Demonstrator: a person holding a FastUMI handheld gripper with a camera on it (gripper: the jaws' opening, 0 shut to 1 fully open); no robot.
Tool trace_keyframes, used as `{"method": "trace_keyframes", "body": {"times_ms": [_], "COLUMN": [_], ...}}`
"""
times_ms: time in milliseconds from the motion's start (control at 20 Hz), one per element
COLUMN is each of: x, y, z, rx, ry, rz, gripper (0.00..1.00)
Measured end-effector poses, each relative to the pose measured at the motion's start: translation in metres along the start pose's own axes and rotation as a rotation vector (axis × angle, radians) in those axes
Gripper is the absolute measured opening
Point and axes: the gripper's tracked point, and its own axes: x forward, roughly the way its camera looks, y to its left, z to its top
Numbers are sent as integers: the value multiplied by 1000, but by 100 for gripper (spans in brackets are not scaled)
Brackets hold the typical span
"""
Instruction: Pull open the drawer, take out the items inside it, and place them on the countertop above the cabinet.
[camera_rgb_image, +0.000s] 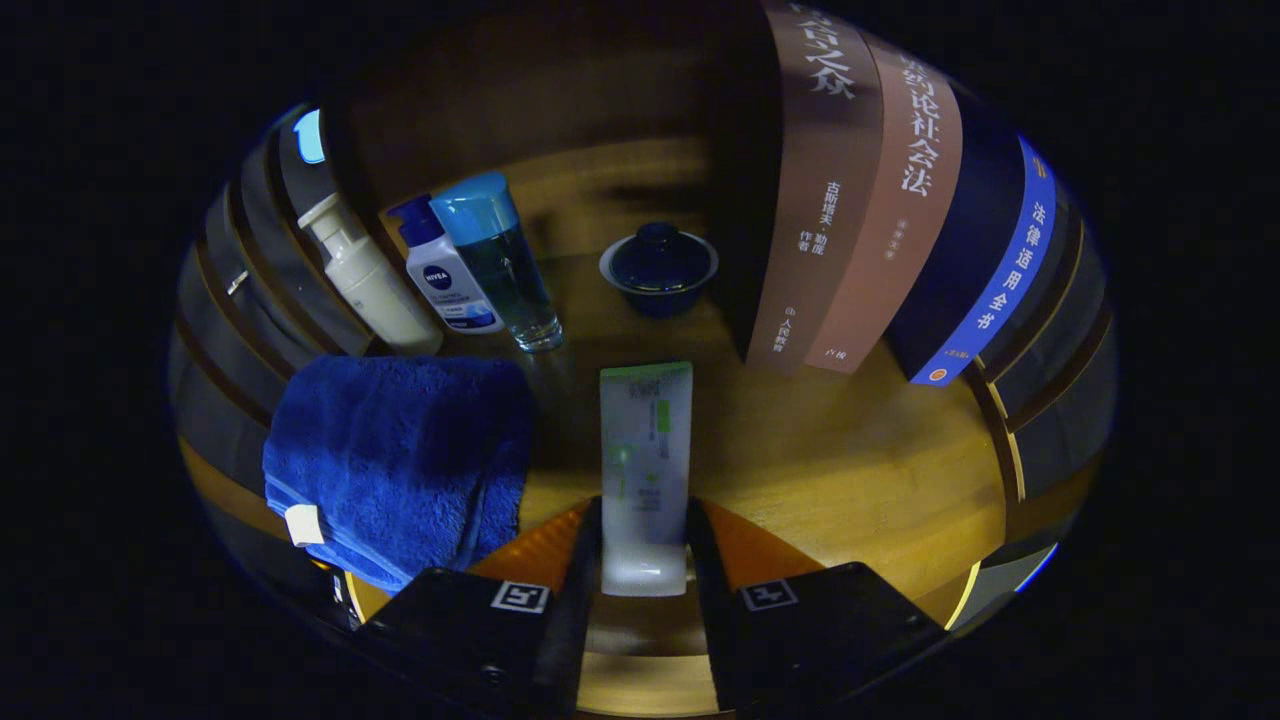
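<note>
Gripper (645, 540) fingers are pinching the white tube (645, 470) over the countertop (850, 480); I'm judging a careless release could roll it toward the blue towel (400, 460) beside the tube.

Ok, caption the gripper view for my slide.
Gripper shut on a white tube above the wooden countertop, blue towel beside it, lidded bowl beyond.

Books (880, 200) cut off at top (titles incomplete); tube (645, 470) lower sides behind jaws.
</note>
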Motion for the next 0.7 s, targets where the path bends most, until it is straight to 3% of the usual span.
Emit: {"method": "trace_keyframes", "body": {"times_ms": [200, 450, 700], "x": [-6, -36, -117], "y": [-4, -4, 2], "z": [-5, -12, -31], "rx": [0, 7, 11], "ry": [-1, -78, -288], "rz": [-10, -1, 39], "gripper": [99, 99, 99]}}
